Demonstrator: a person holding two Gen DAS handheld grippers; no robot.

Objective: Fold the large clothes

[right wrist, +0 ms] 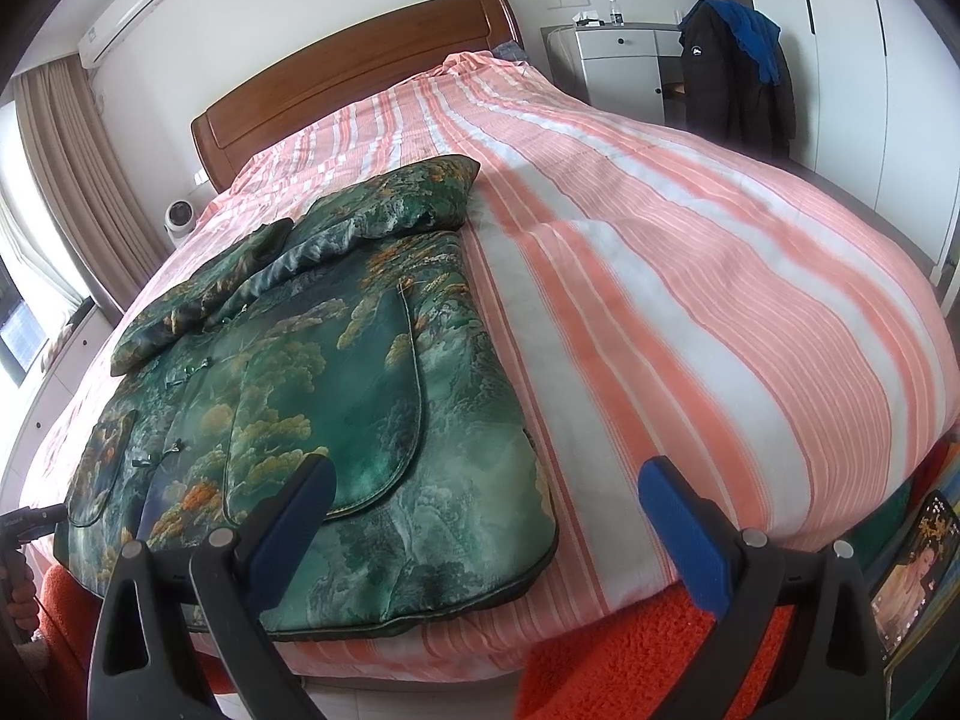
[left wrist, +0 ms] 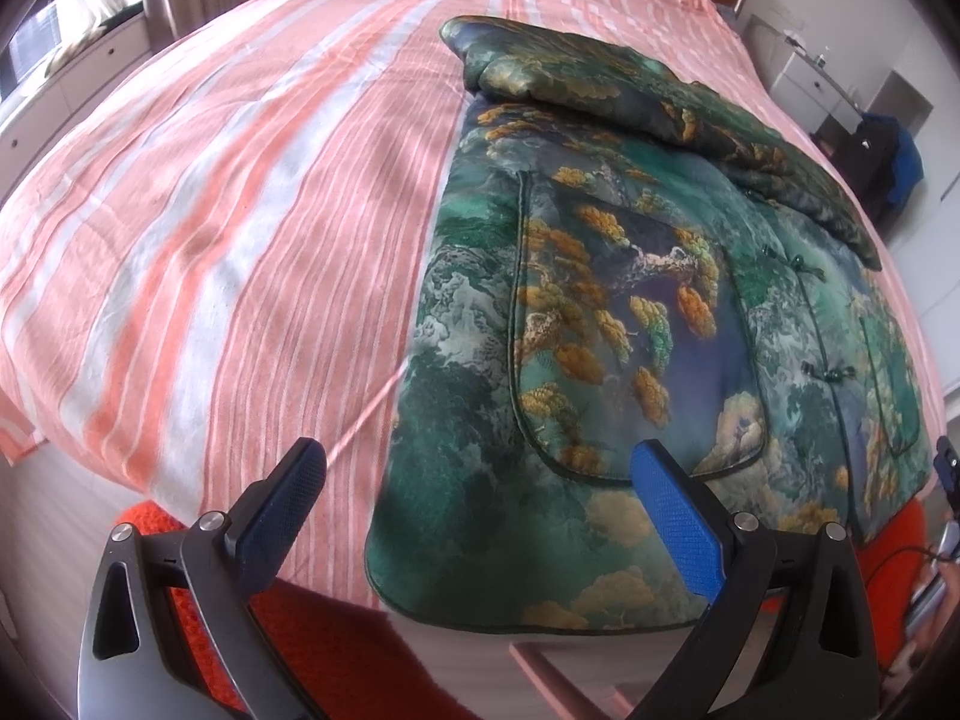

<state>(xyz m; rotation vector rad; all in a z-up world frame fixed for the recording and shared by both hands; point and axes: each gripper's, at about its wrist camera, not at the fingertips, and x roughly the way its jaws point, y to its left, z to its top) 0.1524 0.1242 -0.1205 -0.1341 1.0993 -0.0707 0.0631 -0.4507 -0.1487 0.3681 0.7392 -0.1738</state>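
Both hand-held grippers, left and right, gape empty above the bed's near edge, where a green landscape-print jacket lies with sleeves folded across, its far collar hidden.

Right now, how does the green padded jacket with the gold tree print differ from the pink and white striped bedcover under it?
The green padded jacket carries a scenic print; the pink and white striped bedcover has plain stripes. The jacket covers only one near part of the bed; the bedcover spans it all. The jacket's sleeves are folded across its top; the bedcover lies spread out.
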